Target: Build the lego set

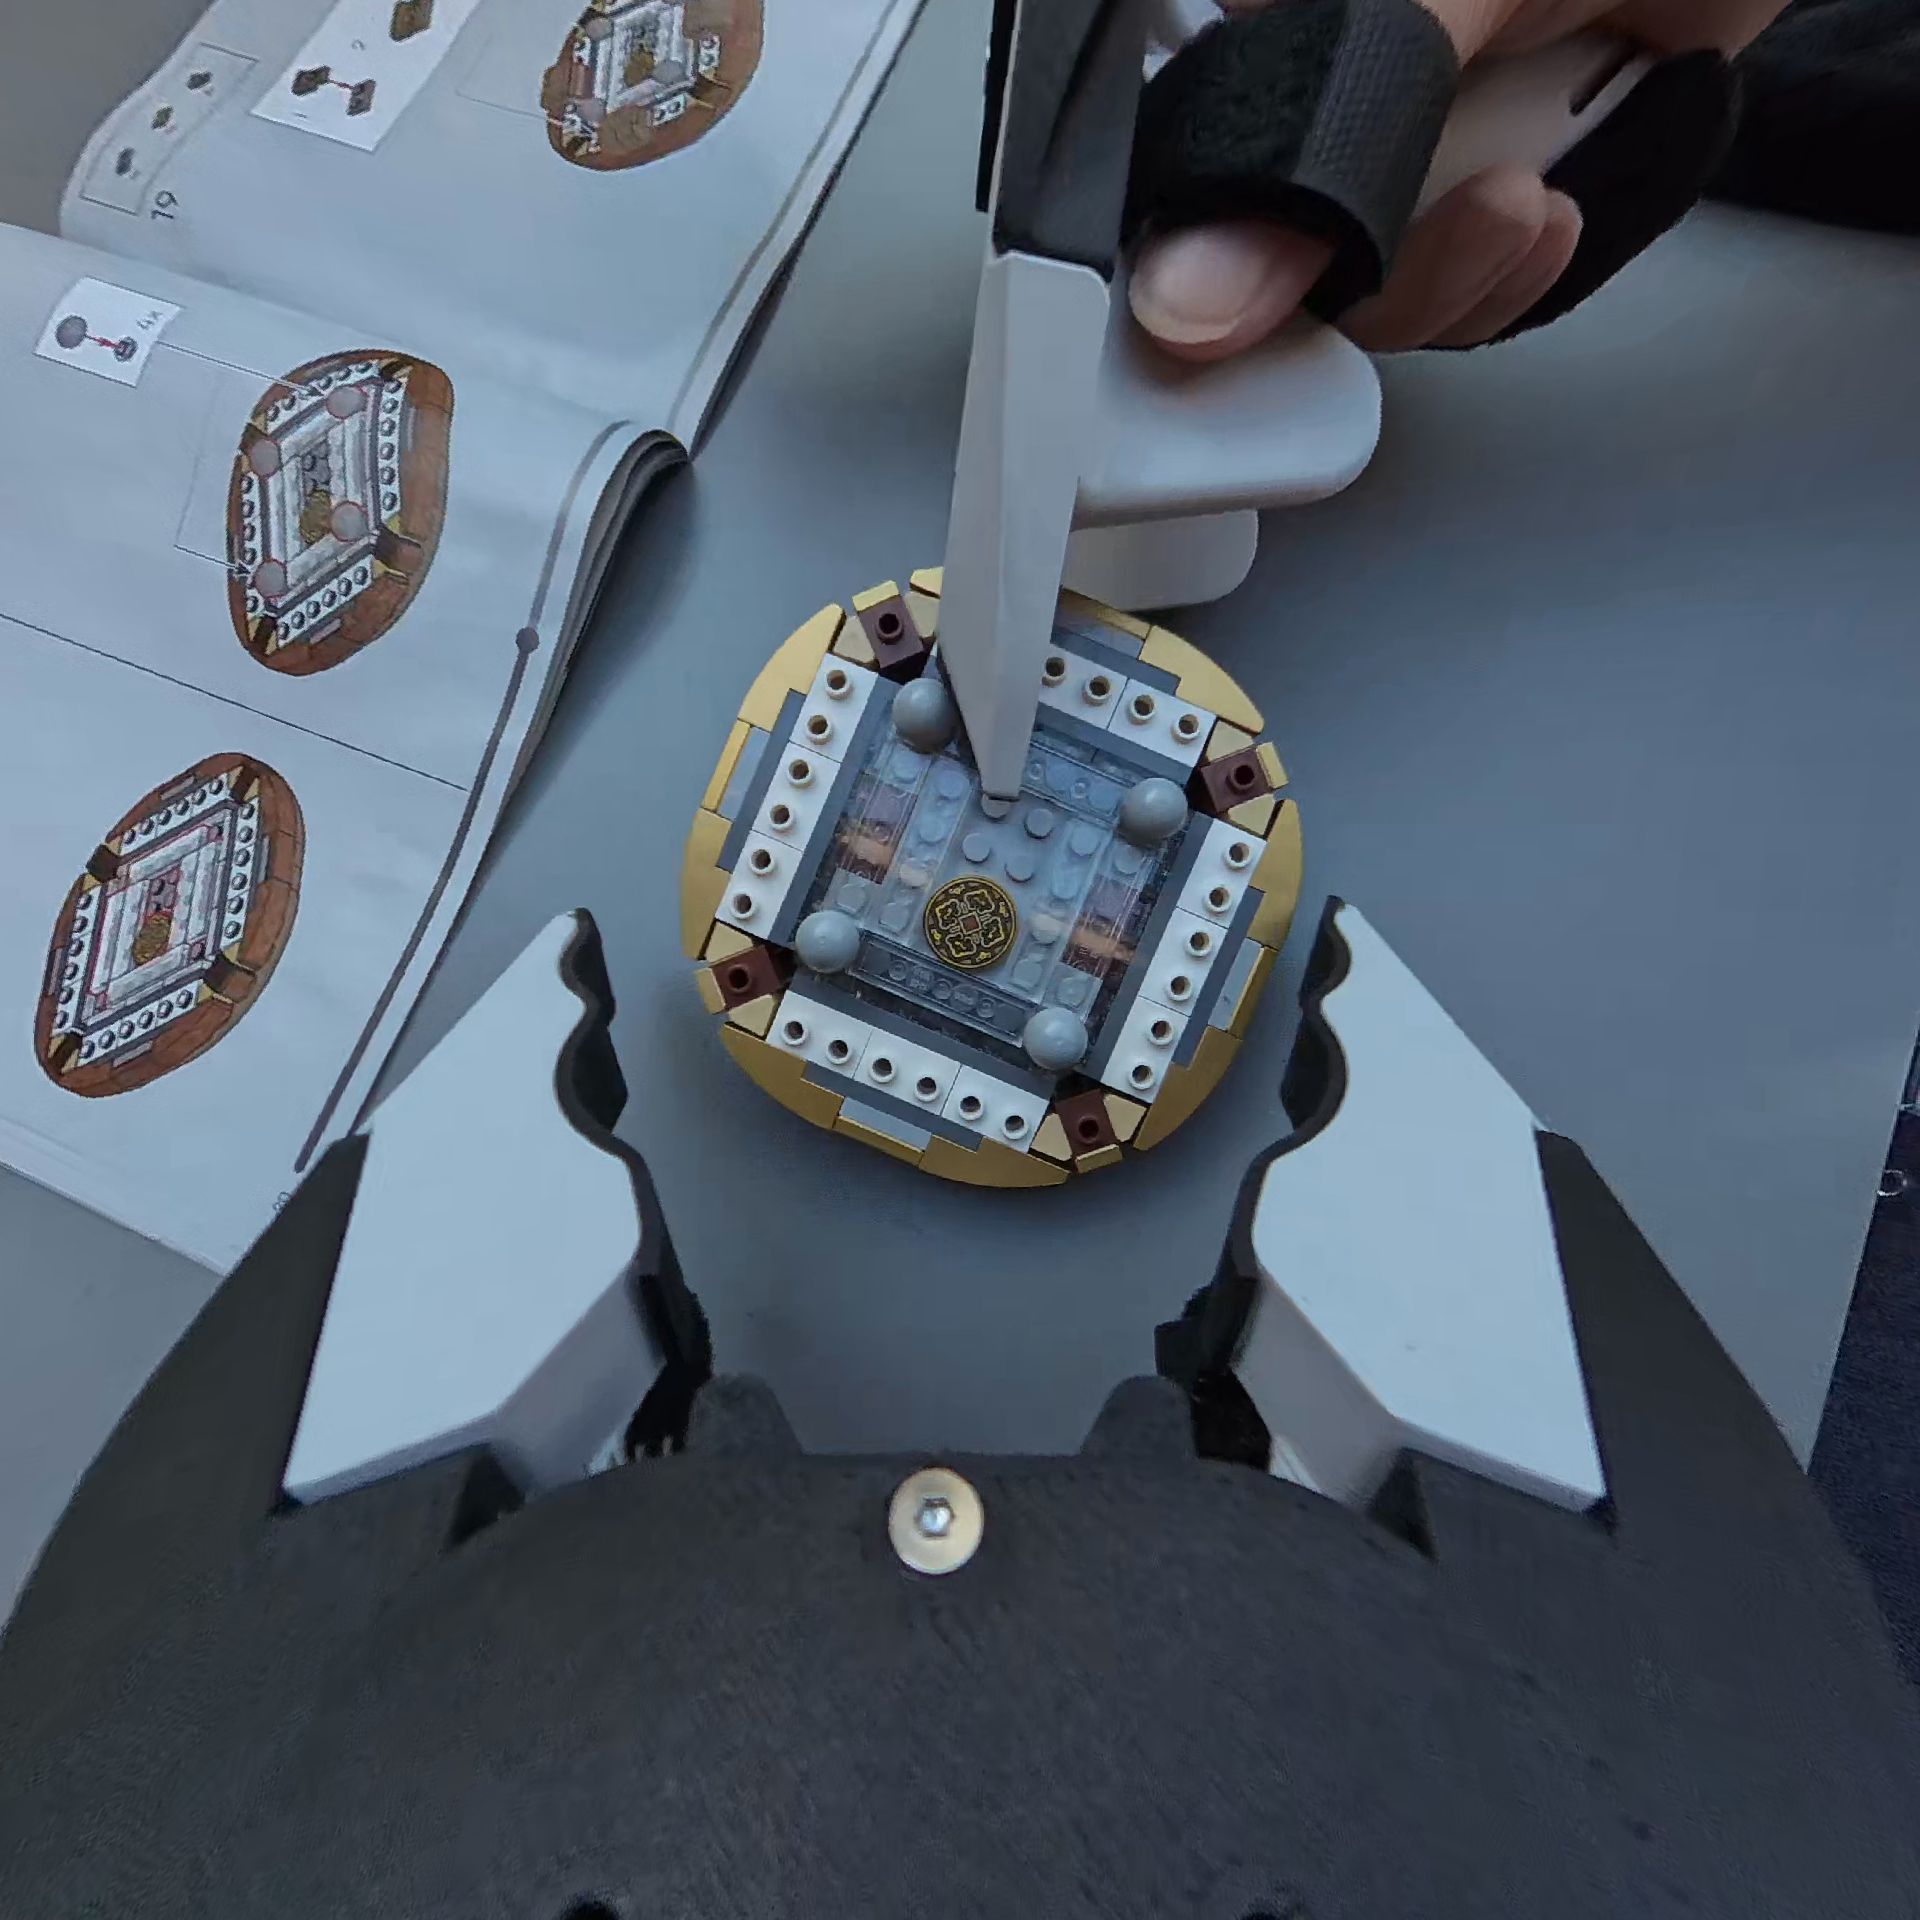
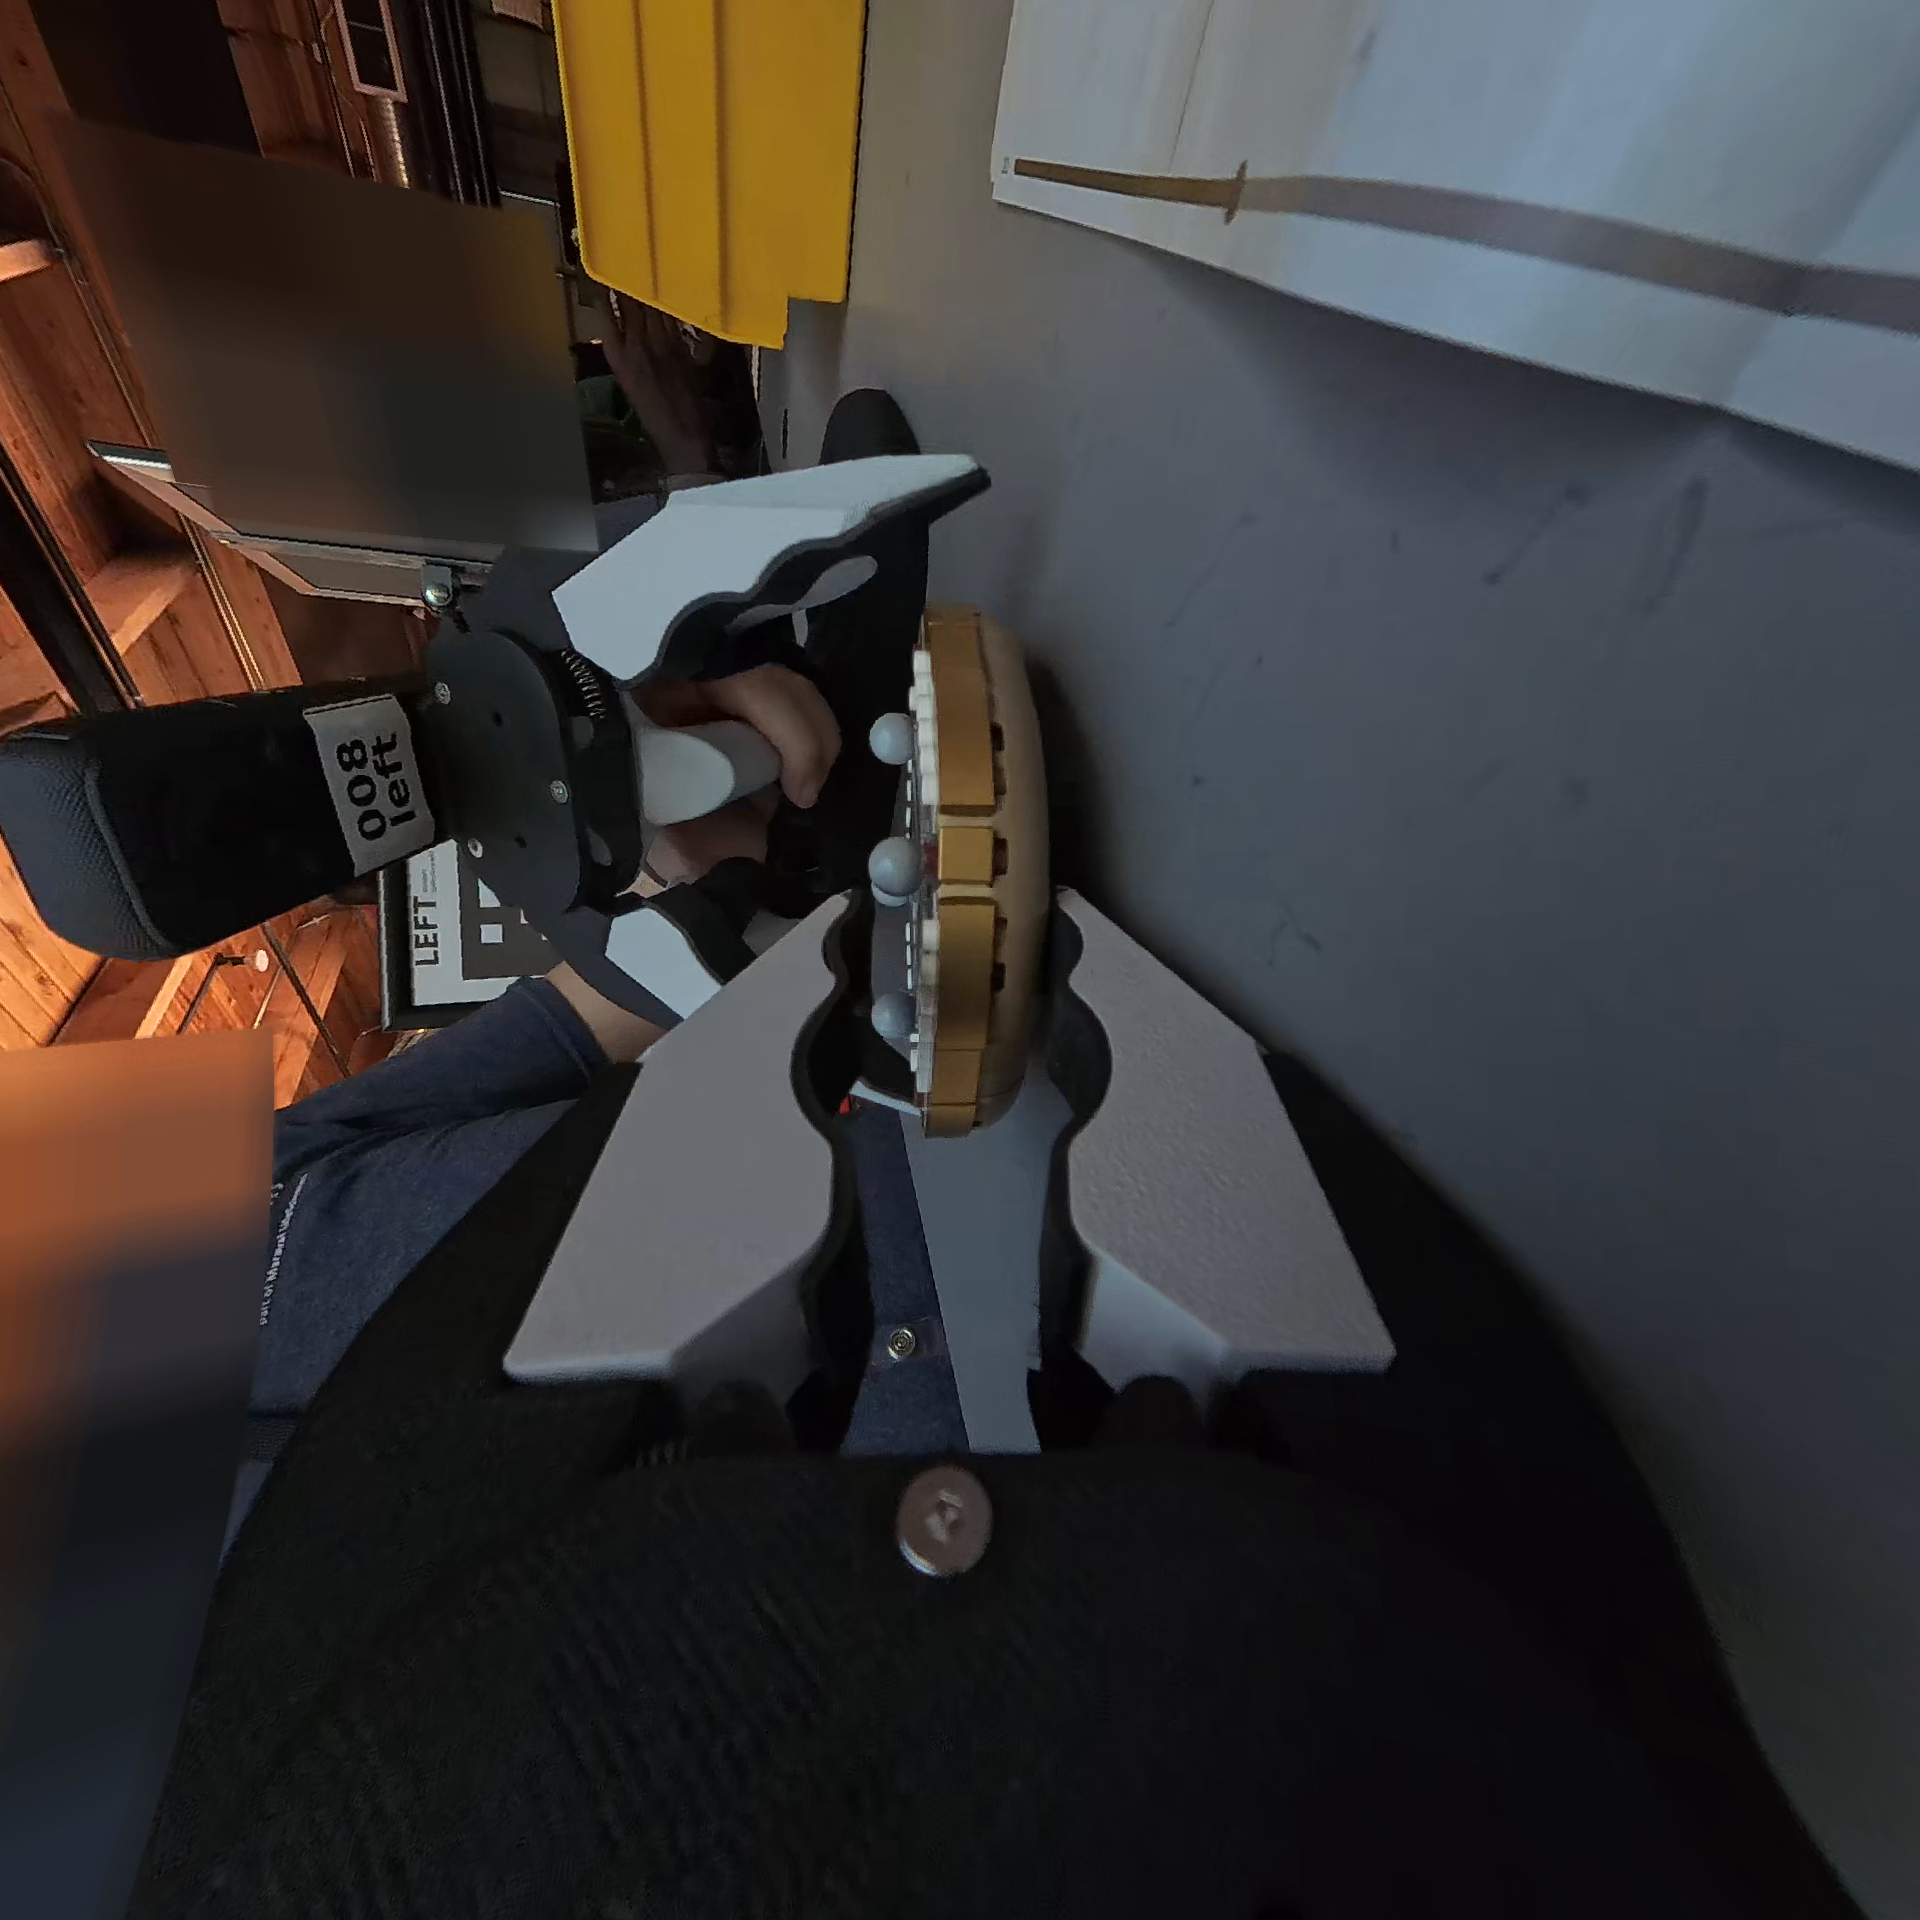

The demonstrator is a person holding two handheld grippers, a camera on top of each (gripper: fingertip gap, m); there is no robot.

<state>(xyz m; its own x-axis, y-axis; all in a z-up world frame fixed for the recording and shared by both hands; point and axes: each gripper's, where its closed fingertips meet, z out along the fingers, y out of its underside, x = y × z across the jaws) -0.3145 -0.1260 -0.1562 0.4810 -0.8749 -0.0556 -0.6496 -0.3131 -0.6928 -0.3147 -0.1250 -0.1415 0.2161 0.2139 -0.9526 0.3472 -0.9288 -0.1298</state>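
The round Lego build (image 1: 1236,1081) has a gold rim, white studded bricks, four grey balls and a gold coin tile (image 1: 971,924). It lies on the grey table (image 1: 1558,779). My left gripper (image 1: 961,930) hovers over its near side, open and empty. My right gripper (image 2: 961,909) comes in from the far side and is closed around the build (image 2: 961,727). One finger (image 1: 1003,623) presses on the grey centre plate. The other finger (image 1: 1164,561) runs under the far rim, its tip hidden.
An open instruction booklet (image 1: 312,623) lies left of the build and also shows in the right wrist view (image 2: 1455,156). A gloved hand (image 1: 1403,187) holds the right gripper. A yellow bin (image 2: 707,156) stands beyond the table. The table's edge (image 1: 1870,1195) runs at the right. The grippers are tip to tip, or close to it.
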